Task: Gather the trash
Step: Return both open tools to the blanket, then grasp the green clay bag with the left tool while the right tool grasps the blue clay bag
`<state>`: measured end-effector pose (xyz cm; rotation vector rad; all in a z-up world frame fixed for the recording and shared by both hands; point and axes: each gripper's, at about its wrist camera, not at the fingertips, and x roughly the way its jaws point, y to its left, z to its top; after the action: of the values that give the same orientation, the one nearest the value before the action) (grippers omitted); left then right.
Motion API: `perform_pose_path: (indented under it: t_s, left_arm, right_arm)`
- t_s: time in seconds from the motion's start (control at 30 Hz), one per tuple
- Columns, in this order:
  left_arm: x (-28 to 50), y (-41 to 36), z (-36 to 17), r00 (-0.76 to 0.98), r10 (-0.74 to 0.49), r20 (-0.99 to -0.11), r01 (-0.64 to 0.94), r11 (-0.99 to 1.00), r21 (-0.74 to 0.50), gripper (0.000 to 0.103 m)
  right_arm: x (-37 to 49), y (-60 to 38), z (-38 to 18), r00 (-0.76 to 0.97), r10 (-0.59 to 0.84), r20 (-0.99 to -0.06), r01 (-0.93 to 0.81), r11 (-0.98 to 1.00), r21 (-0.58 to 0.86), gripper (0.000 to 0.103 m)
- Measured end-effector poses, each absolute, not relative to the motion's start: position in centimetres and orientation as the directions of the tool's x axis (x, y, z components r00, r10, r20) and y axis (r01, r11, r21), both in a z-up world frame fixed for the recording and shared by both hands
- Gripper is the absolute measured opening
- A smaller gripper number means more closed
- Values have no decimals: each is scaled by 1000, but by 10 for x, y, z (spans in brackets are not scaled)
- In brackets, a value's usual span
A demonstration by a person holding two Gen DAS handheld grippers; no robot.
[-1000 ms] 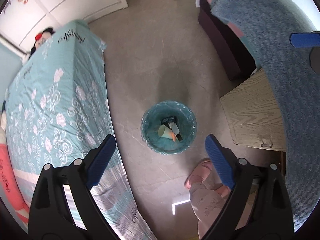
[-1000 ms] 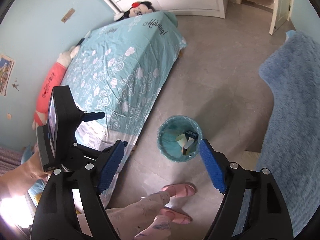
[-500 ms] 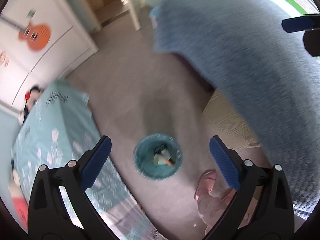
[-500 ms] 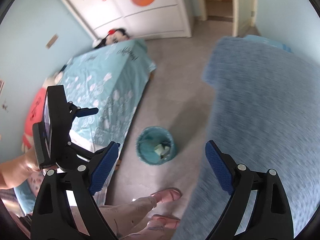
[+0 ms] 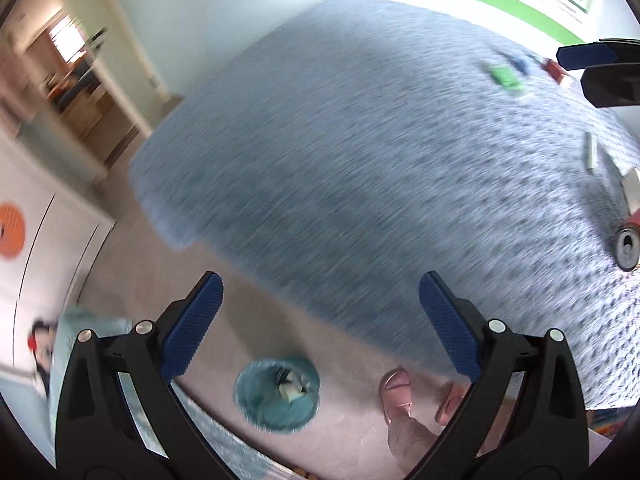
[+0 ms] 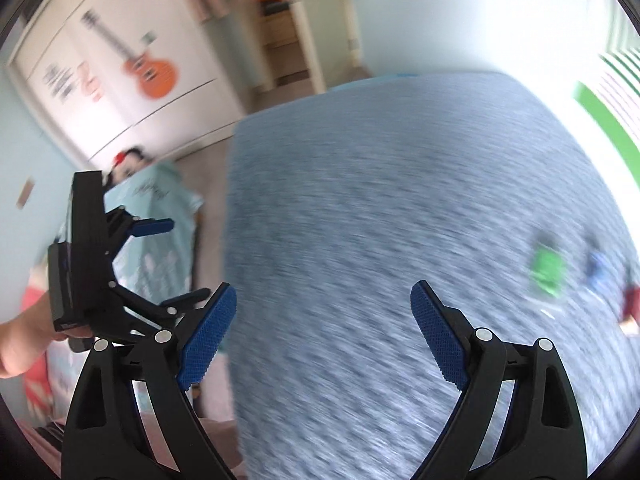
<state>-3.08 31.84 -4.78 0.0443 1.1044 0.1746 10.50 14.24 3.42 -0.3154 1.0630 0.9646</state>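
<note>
A teal-lined trash bin (image 5: 277,393) with several scraps inside stands on the floor below my left gripper (image 5: 320,320), which is open and empty. Blurred trash lies on the blue-grey fuzzy cover (image 5: 360,160): a green item (image 5: 506,76), a red item (image 5: 554,70), a pen-like stick (image 5: 589,156) and a can (image 5: 627,248). My right gripper (image 6: 323,322) is open and empty above the same cover (image 6: 380,240). The green item (image 6: 548,266), a blue item (image 6: 597,268) and a red item (image 6: 632,304) lie far right.
A bed with a teal floral sheet (image 6: 160,216) lies left, with a plush doll (image 6: 128,162) at its end. A white wardrobe with a guitar sticker (image 6: 148,68) and an open doorway (image 6: 280,20) are behind. The person's slippered feet (image 5: 396,388) stand by the bin.
Both views have swung up from the bin and floor toward the blue-grey cover, with strong motion blur. The trash on the cover has come into view. Both grippers stay open.
</note>
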Motion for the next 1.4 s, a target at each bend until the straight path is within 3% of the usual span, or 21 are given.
perform_pose_path:
  t_s: [0.3,0.73,1.4]
  left_arm:
    - [57,228,-33,470,96,-877,49,990,134,96]
    - [181,139,-40,433,71,-898,31,995,93,96]
    - [283,106,-88,355,114,-928,-2,993,121,96]
  right_arm:
    - [168,14,37,288,427,-857,-683,719,129,88]
    - [288,-91,-2,333,344,-878,-612,788,76,88]
    - [379,-120,-60,316,356,-879,-549,824,136,86]
